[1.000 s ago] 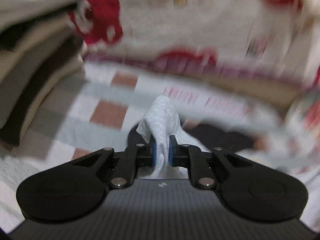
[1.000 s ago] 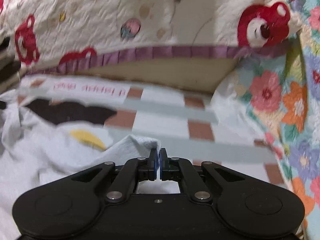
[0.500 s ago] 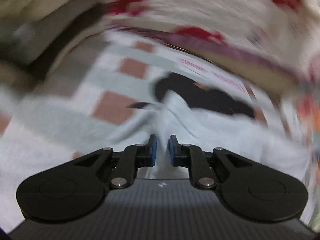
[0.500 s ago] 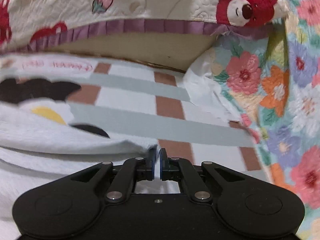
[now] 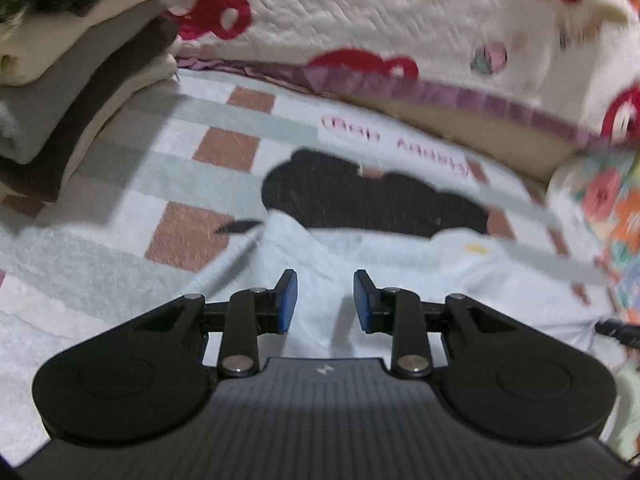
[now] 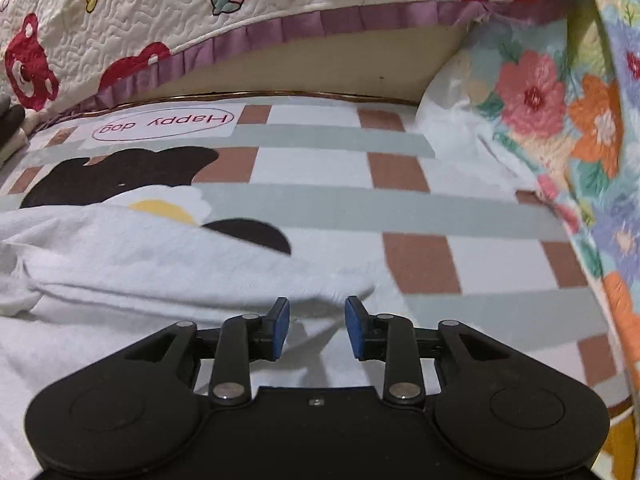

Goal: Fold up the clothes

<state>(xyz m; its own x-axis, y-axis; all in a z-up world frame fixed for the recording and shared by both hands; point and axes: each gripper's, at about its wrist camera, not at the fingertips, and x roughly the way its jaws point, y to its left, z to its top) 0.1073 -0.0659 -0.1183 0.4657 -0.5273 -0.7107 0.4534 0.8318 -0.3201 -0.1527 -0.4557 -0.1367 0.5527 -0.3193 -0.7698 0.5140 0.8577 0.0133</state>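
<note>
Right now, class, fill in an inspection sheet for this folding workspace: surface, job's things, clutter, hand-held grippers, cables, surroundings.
Surface: checked bed cover with a dog print, lying flat.
Job's things: white garment spread on the cover, folded over along one edge; stack of folded clothes at left.
Clutter: nothing seen.
Grippers: left hand-held gripper open over the garment; right hand-held gripper open at its edge.
Cables: a dark cable-like end at the right edge; unclear.
Surroundings: bear-print quilt behind, floral quilt on the right.

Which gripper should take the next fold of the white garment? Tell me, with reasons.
Probably the right gripper: it is open, with the folded edge of the white garment lying just ahead of its pads. The left gripper, also open, faces the flat middle of the cloth, with no edge to pinch.
</note>
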